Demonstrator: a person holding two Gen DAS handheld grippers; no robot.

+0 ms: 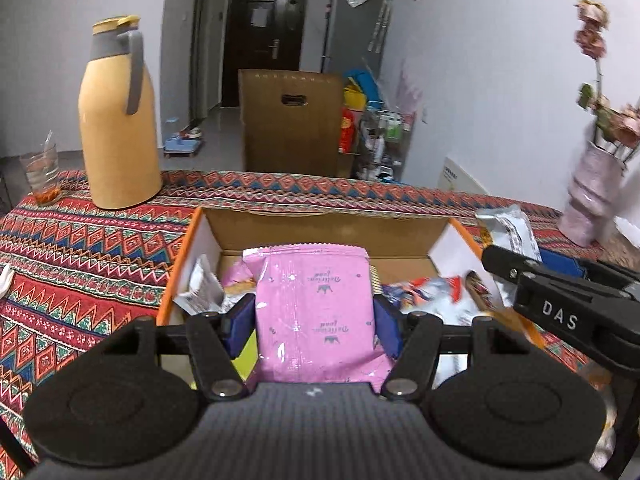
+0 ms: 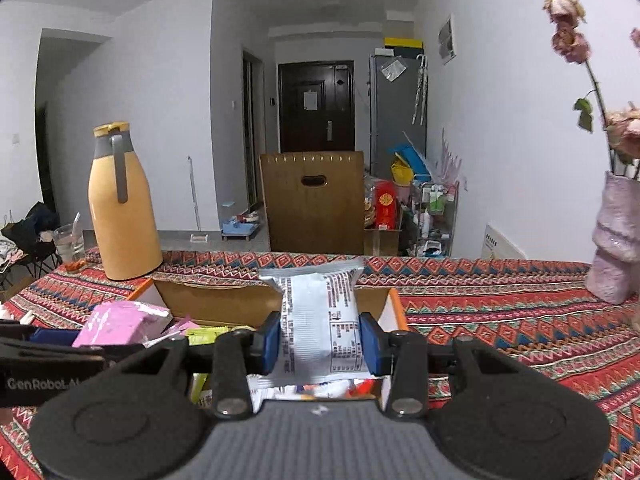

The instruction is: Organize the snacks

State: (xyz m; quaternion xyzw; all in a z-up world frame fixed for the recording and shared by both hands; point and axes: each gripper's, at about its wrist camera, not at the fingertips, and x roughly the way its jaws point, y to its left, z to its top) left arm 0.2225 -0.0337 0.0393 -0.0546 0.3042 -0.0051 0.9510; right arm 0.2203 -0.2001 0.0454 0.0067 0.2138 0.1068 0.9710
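- A pink snack packet (image 1: 316, 312) is clenched between the blue pads of the left gripper (image 1: 315, 320), tilted downward over the open cardboard box (image 1: 320, 228).
- A silver snack packet (image 2: 320, 320) is gripped by the right gripper (image 2: 320, 340), seen at three o'clock from the left.
- A yellow thermos (image 1: 118, 120) stands at ten o'clock on the patterned tablecloth (image 1: 80, 248).

Box (image 1: 320, 228) on table (image 1: 80, 248); flask (image 1: 118, 120) behind-left, vase (image 1: 588, 196) right.
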